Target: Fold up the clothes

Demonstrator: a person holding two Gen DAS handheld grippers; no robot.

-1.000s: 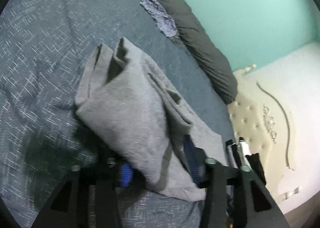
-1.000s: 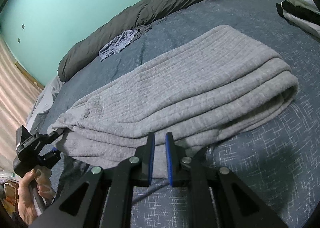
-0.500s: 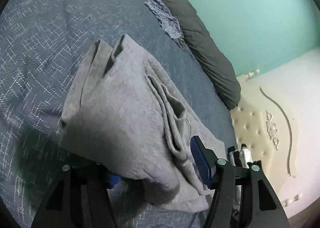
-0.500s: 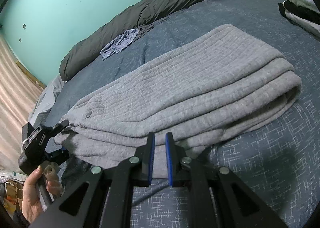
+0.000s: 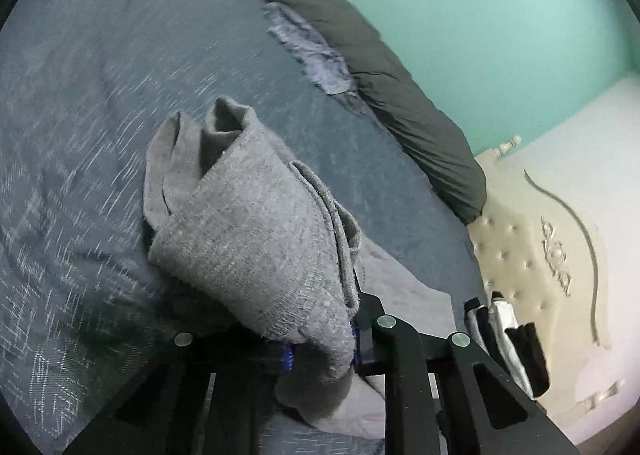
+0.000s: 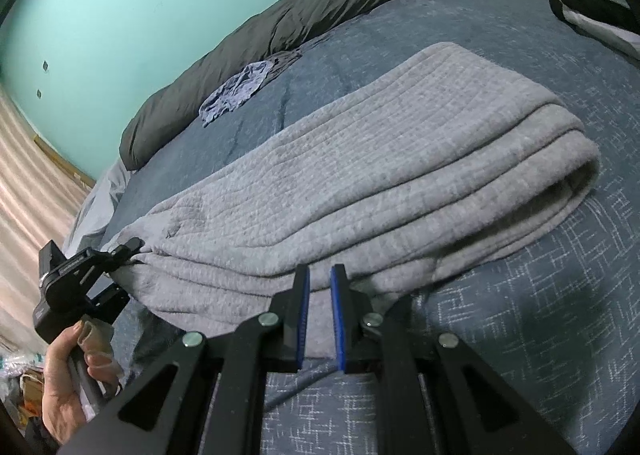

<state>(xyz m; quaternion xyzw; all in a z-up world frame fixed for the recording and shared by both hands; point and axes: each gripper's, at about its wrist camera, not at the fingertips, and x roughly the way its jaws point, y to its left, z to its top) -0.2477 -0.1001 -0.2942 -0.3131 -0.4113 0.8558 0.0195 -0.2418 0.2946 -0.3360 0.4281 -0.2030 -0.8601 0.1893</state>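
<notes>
Grey garment point(image 6: 360, 175) lengthwise between claws

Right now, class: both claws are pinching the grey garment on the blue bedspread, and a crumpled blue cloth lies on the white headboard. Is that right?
Not quite. The crumpled blue cloth lies on the bedspread against the dark duvet roll, not on the headboard, as the right wrist view shows. The rest stands: left claw and right claw both pinch the grey garment.
</notes>
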